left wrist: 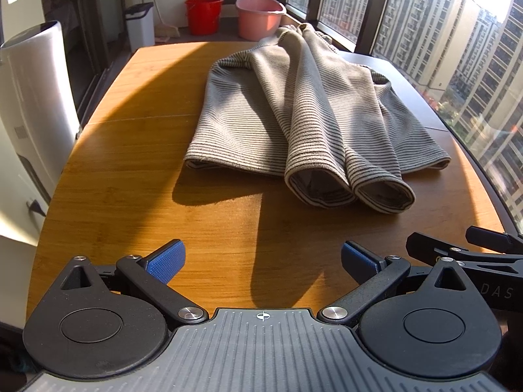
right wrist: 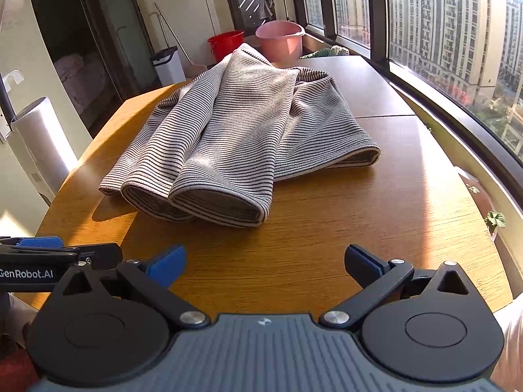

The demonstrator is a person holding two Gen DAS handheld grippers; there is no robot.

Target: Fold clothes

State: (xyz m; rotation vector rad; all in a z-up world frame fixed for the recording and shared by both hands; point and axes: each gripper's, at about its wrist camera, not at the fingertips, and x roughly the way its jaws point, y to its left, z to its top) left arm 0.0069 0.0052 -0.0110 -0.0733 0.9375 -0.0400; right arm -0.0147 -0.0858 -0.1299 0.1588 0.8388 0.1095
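Looking along both sets of tongs, I see a striped sweater (left wrist: 313, 111) lying on the wooden counter (left wrist: 137, 176), its two sleeves folded inward over the body so that both cuffs (left wrist: 349, 189) point toward me, side by side and touching. My left tongs (left wrist: 261, 258) are spread wide with nothing between them, hovering over bare wood short of the cuffs. My right tongs (right wrist: 264, 261) are equally wide and empty, also short of the sweater (right wrist: 242, 130), and the two tools sit just beside each other. Sunlight falls across the counter (right wrist: 376, 202). Beyond its far edge stand a red bucket (left wrist: 203, 14) and a pink basin (left wrist: 260, 16), with a white bin (left wrist: 140, 24) nearby. Tall windows (right wrist: 441, 26) run along my right.
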